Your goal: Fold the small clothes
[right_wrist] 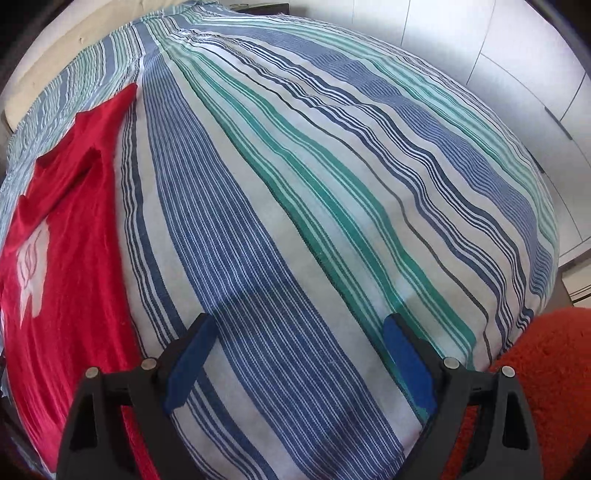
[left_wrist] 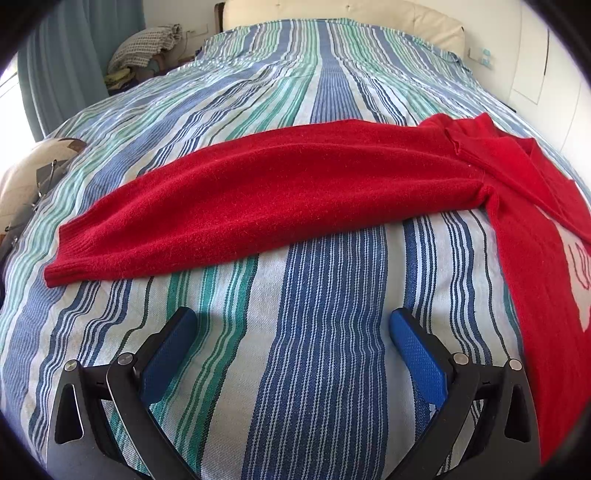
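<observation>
A red knitted sweater (left_wrist: 280, 184) lies flat on the striped bed cover (left_wrist: 317, 369). Its long sleeve stretches to the left, with the cuff (left_wrist: 70, 266) at the far left. The body with a white motif (left_wrist: 581, 280) runs down the right edge. My left gripper (left_wrist: 293, 325) is open and empty, a little in front of the sleeve and above the cover. In the right wrist view the sweater body (right_wrist: 74, 258) with its white motif (right_wrist: 33, 269) lies at the left. My right gripper (right_wrist: 297, 328) is open and empty over bare cover, to the right of the sweater.
A cream headboard (left_wrist: 369, 14) stands at the far end of the bed. Piled clothes (left_wrist: 147, 51) and a blue curtain (left_wrist: 55, 74) are at the back left. White wardrobe doors (right_wrist: 498, 55) line the right. An orange shaggy rug (right_wrist: 554, 369) lies beyond the bed's right edge.
</observation>
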Demonstrator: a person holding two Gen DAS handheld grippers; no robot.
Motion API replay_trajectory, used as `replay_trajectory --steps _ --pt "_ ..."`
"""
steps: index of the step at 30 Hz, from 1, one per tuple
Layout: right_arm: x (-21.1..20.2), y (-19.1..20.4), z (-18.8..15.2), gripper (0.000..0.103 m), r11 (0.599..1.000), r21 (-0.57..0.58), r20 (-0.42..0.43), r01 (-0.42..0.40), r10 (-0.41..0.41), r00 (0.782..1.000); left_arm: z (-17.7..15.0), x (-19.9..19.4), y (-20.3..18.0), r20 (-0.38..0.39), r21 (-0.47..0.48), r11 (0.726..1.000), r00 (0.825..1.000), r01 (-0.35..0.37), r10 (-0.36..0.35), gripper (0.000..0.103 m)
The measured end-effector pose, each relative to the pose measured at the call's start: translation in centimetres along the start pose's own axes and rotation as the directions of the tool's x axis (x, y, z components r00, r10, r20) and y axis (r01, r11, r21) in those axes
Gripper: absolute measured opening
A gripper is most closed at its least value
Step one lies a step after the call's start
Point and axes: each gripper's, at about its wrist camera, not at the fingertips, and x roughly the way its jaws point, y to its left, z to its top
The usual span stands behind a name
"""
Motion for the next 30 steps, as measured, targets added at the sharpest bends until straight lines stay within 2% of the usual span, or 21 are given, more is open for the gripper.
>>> replay_trajectory --steps 18,23,30 --pt "0.79 0.05 0.26 0.092 0.999 0.029 -0.01 0.023 -0.022 1.0 0.02 0.01 -0.11 0.0 0.002 1.0 1.0 0.0 0.0 0.103" --pt "0.62 -0.04 0.28 0.092 1.0 0.027 -0.014 0.012 -0.012 1.0 0.02 0.0 -0.11 0.0 0.001 1.0 1.0 -0.001 0.001 0.103" --pt "0.39 -0.37 -0.14 0.092 0.999 0.041 0.024 -0.027 0.026 0.999 0.01 0.03 -0.22 0.0 0.001 1.0 1.0 0.003 -0.003 0.103"
